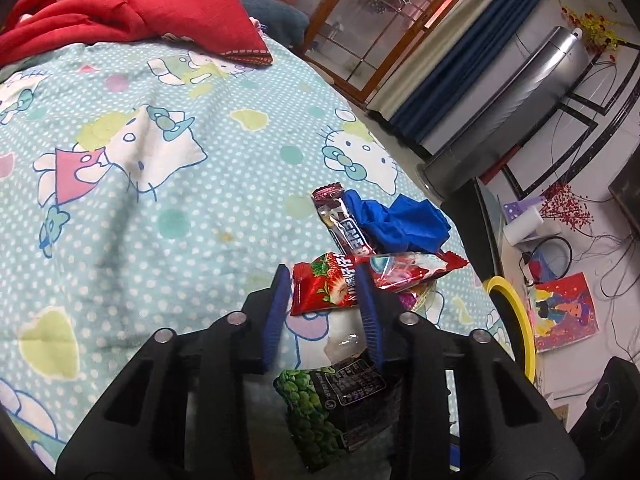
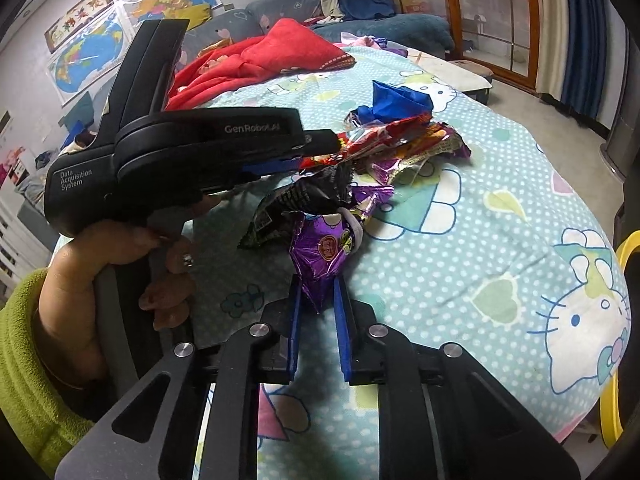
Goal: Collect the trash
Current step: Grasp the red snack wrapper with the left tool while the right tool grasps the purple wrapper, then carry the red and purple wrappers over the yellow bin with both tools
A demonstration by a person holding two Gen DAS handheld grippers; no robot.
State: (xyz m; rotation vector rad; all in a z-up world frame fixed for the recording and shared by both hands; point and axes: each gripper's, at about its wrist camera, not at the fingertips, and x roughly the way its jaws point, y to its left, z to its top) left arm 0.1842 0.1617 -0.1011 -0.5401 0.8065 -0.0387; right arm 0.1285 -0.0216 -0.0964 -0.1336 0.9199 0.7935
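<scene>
Snack wrappers lie in a heap on the Hello Kitty bedsheet (image 1: 160, 200). My left gripper (image 1: 323, 280) stands open around a red strawberry wrapper (image 1: 328, 286); a green-and-black pea snack bag (image 1: 336, 404) lies below, between its arms. Beyond lie a silver-and-maroon bar wrapper (image 1: 340, 220) and a crumpled blue bag (image 1: 404, 220). My right gripper (image 2: 318, 282) is shut on a purple foil wrapper (image 2: 324, 256). In the right wrist view the left gripper (image 2: 320, 148) reaches into the heap from the left, over a black wrapper (image 2: 304, 204) and red wrappers (image 2: 384, 140).
A red blanket (image 1: 132, 8) lies at the bed's far end. A yellow-rimmed bin (image 1: 516, 320) stands by the bed's right edge, also in the right wrist view (image 2: 624, 264). A silver tower unit (image 1: 520, 92) and floor clutter stand beyond. Sofa (image 2: 360, 20) and glass doors behind.
</scene>
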